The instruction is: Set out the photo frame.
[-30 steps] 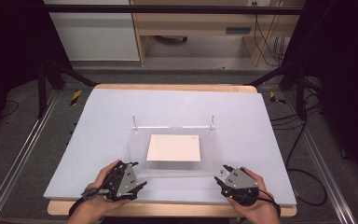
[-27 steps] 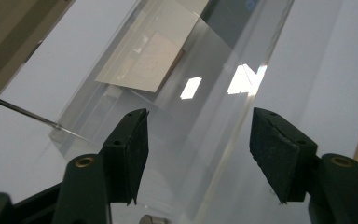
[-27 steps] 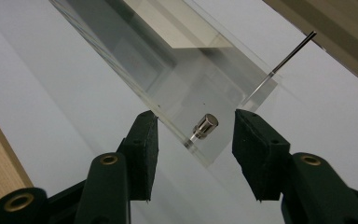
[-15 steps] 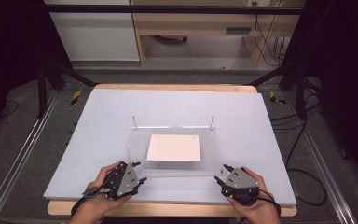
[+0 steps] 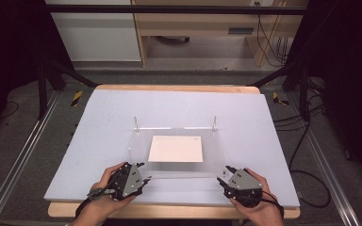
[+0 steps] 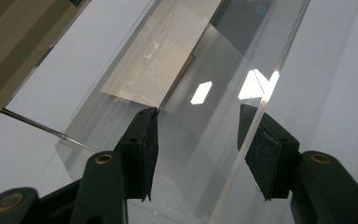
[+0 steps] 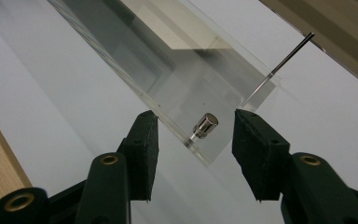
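While both grippers are hovering spread at the worktop's (image 5: 75,136) near edge, the left gripper (image 5: 140,172) and right gripper (image 5: 224,178) are flanking the clear acrylic frame (image 5: 143,175), seemingly preparing to grasp; beyond, white paper (image 5: 176,149) is lying inside.

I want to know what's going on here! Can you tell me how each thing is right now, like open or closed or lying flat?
Left gripper: open, astride the panel's edge.
Right gripper: open around the metal knob.
Clear panel: unclamped; flat or tilted, cannot tell.
White sheet: flat, under the panel.
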The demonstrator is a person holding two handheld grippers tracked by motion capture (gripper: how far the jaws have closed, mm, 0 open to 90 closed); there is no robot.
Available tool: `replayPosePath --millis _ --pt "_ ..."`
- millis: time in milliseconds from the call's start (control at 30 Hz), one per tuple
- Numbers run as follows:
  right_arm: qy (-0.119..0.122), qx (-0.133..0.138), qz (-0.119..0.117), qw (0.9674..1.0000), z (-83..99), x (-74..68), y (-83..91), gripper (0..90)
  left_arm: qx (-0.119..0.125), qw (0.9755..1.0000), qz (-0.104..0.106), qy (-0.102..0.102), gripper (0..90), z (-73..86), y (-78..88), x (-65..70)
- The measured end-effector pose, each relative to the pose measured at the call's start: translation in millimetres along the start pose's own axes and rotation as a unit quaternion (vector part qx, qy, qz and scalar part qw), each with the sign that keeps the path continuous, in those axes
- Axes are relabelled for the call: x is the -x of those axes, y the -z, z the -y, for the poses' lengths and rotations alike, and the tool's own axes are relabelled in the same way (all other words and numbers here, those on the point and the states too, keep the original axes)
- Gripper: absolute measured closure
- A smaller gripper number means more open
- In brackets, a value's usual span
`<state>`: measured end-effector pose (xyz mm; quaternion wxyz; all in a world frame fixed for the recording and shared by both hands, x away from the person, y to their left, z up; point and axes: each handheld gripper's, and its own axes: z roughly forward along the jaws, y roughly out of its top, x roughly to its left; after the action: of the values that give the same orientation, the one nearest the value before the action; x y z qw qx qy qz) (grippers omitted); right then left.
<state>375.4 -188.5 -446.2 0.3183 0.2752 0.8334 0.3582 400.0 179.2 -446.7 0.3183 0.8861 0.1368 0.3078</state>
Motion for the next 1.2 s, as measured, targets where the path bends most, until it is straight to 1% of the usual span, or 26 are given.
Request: replayPosePath --millis 33,100,200,367,400,433,567,600,667,733,767,833,900,967,1000,1100,1200 --pt "0.001 -0.001 -0.001 1.0000 0.1 -0.1 -0.1 51.5 -0.002 1.0000 -0.003 -0.005 45.5 0.0 -0.9 -0.2" --pt "0.001 -0.001 0.000 1.0000 0.1 0.0 -0.1 51.5 0.001 1.0000 -0.007 -0.003 46.1 -0.9 -1.3 0.4" --pt "-0.001 0.005 0.002 1.0000 -0.2 1.0 0.8 51.9 -0.002 0.9999 -0.015 -0.008 48.3 -3.5 1.3 0.4" --pt "-0.007 0.016 0.002 0.9998 -0.1 2.4 2.3 52.6 0.004 0.9997 -0.022 0.002 50.3 -5.8 4.2 -1.5" --pt "-0.006 0.018 0.003 0.9998 -0.1 2.8 2.4 52.4 0.004 0.9998 -0.022 0.002 50.4 -6.1 4.7 -2.1" --pt "-0.004 0.019 0.003 0.9998 -0.1 3.1 2.4 52.1 0.007 0.9997 -0.023 0.007 50.4 -6.1 4.6 -2.2" --pt "0.006 0.024 0.010 0.9997 -0.1 3.6 0.3 46.5 0.004 0.9997 -0.025 0.007 50.7 -7.4 5.8 -3.5" --pt "0.009 0.023 0.011 0.9996 0.1 3.9 -1.0 44.8 0.008 0.9996 -0.025 0.011 50.8 -7.4 5.6 -3.2" --pt "0.020 0.023 0.014 0.9994 0.1 3.8 -3.3 41.8 0.007 0.9996 -0.026 0.009 51.2 -7.9 6.8 -4.6" --pt "0.029 0.023 0.017 0.9992 -1.3 4.1 -5.3 41.6 0.012 0.9995 -0.025 0.016 51.3 -8.6 7.4 -6.3" --pt "0.031 0.027 0.016 0.9990 -2.8 4.5 -6.0 42.4 0.012 0.9995 -0.026 0.016 51.5 -9.0 8.1 -7.4" --pt "0.035 0.033 0.017 0.9987 -6.8 5.9 -6.8 44.8 0.017 0.9993 -0.026 0.021 51.9 -10.2 9.1 -9.2" --pt "0.042 0.042 0.015 0.9981 -11.7 7.3 -6.9 48.7 0.020 0.9992 -0.026 0.023 52.9 -11.6 10.7 -11.8" --pt "0.050 0.047 0.015 0.9976 -15.4 8.1 -6.4 53.1 0.029 0.9986 -0.027 0.035 53.8 -13.6 13.5 -17.1" --pt "0.050 0.054 0.012 0.9972 -17.8 9.6 -5.8 56.0 0.032 0.9984 -0.027 0.038 54.4 -14.3 14.5 -19.2" --pt "0.051 0.066 0.013 0.9964 -24.4 14.4 -4.2 59.2 0.041 0.9976 -0.025 0.049 56.2 -17.2 18.1 -27.8" --pt "0.044 0.069 0.010 0.9966 -30.9 20.2 -3.1 59.5 0.049 0.9968 -0.025 0.058 57.9 -20.7 20.8 -35.5"
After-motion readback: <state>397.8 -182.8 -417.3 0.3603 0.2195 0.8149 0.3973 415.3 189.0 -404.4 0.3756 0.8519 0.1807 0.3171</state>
